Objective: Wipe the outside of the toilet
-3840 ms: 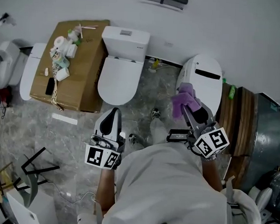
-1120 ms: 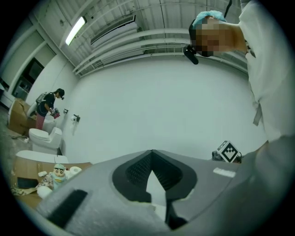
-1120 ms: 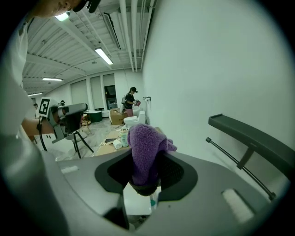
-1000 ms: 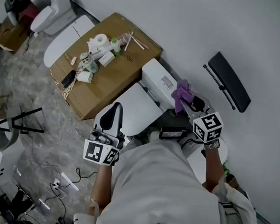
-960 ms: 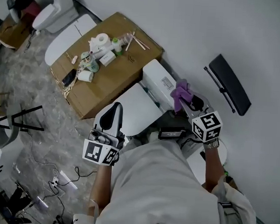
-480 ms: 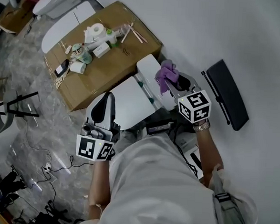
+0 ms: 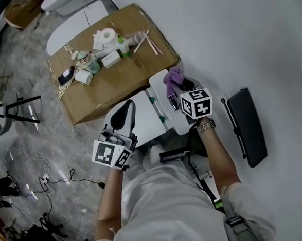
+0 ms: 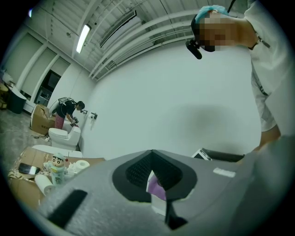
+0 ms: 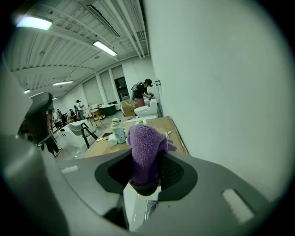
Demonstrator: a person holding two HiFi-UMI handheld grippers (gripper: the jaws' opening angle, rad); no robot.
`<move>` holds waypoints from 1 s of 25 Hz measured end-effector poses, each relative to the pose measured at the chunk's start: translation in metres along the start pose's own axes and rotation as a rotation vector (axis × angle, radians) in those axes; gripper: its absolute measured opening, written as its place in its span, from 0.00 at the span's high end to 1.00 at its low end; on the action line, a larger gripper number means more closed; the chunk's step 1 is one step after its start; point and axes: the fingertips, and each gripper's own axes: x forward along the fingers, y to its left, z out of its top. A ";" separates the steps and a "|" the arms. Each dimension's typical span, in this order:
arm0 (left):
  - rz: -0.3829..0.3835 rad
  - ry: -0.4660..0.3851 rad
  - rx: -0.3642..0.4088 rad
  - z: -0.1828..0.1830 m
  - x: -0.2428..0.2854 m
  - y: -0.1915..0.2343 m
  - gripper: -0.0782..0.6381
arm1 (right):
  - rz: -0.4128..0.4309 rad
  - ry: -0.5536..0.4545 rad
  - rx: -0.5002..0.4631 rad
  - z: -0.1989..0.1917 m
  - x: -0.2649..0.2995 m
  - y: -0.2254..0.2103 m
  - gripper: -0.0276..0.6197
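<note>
1. Hovering over the toilet (image 7: 173, 114) lid, the left hand-held gripper (image 7: 125, 110) has its jaws together on nothing, probably parked clear of the wiping.
2. Right hand-held gripper (image 7: 180, 86) is clamped on a purple cloth (image 7: 172, 77), pinched low so the loose bulk can rub.
3. Cloth sits over the tank's top near the wall, seemingly the spot being wiped; contact is unclear.
4. Box (image 7: 118, 71) of clutter stands just beside the toilet.

The marbled floor (image 7: 52, 131) bears the toilet (image 7: 143, 117) and a cardboard box (image 7: 118, 74) topped with paper roll (image 7: 104, 37), phone (image 7: 66, 76), sticks (image 7: 151, 40).
</note>
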 end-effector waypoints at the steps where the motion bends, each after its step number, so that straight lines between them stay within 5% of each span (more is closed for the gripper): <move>1: 0.004 0.007 0.001 -0.004 0.004 0.002 0.88 | -0.003 0.014 0.009 -0.003 0.012 -0.005 0.73; 10: 0.001 0.110 0.080 -0.033 0.016 0.023 0.88 | 0.008 0.168 0.061 -0.034 0.101 -0.024 0.74; 16: 0.034 0.088 0.036 -0.034 0.012 0.037 0.88 | -0.015 0.220 0.040 -0.046 0.129 -0.030 0.73; 25: -0.019 0.155 0.025 -0.066 -0.001 0.022 0.88 | -0.068 0.277 0.075 -0.086 0.126 -0.049 0.73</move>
